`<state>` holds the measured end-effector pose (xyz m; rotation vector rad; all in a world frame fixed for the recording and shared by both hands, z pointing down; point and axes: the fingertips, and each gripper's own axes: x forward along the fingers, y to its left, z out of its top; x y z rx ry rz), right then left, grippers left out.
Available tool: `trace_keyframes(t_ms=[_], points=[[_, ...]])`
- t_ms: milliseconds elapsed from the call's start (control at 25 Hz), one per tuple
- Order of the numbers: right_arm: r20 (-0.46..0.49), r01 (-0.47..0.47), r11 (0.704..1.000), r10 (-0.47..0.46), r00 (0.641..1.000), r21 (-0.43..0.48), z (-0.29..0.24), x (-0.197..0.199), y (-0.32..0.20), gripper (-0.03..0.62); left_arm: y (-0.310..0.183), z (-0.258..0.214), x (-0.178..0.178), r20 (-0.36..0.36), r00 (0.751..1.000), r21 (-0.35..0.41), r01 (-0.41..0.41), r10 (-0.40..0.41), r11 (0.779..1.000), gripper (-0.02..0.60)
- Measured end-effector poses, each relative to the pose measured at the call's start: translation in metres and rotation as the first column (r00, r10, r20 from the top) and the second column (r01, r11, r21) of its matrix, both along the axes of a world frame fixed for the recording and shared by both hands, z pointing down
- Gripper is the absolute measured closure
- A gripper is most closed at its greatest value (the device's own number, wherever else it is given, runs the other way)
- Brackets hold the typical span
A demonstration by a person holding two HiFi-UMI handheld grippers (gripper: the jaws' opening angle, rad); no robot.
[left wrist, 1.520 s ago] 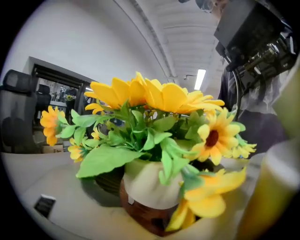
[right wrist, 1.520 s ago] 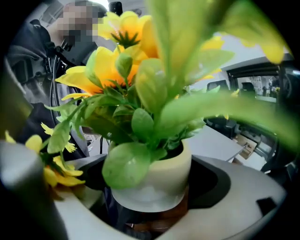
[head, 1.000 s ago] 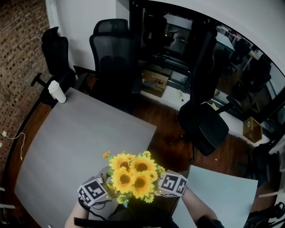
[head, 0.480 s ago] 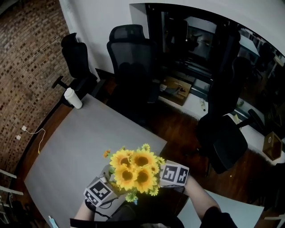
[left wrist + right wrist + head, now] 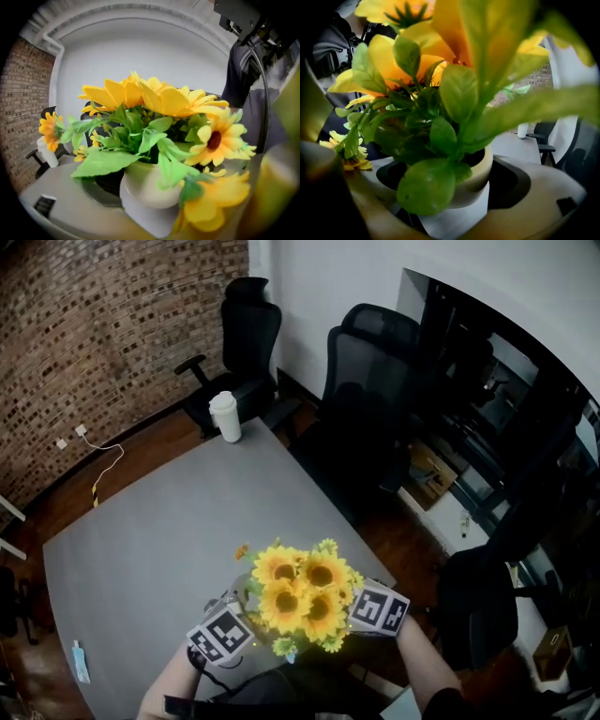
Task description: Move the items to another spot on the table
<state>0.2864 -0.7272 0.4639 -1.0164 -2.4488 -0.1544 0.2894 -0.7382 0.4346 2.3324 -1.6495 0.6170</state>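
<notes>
**Two grippers clamp the sunflower pot point(image 5: 146, 191)**

The left gripper point(image 5: 223, 634) and right gripper point(image 5: 378, 608) flank the sunflower pot, each with its jaws closed against the white sides. It is at the grey table's point(image 5: 159, 540) near edge, well apart from the paper cup point(image 5: 225, 416) at the far corner.

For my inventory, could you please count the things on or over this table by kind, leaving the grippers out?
flower pot: 1
cup: 1
small pale-blue item: 1
total: 3
</notes>
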Motion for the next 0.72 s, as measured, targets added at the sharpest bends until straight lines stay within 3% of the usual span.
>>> trace_keyframes(t_ms=[160, 400, 720], points=[[-0.084, 0.031, 0.999, -0.027, 0.996, 0.042, 0.017, -0.017, 0.005, 0.103, 0.008, 0.017, -0.018, -0.009, 0.999, -0.017, 0.044, -0.044, 0.999, 0.132], [-0.112, 0.094, 0.995, -0.09, 0.99, 0.031, 0.024, -0.067, 0.026, 0.103, 0.032, 0.026, -0.069, -0.054, 0.99, -0.025, 0.128, -0.13, 0.991, 0.133], [-0.093, 0.166, 0.985, -0.169, 0.981, -0.039, 0.039, -0.118, 0.016, 0.103, 0.024, 0.035, -0.12, -0.033, 0.955, -0.038, 0.295, -0.296, 0.955, 0.16]])
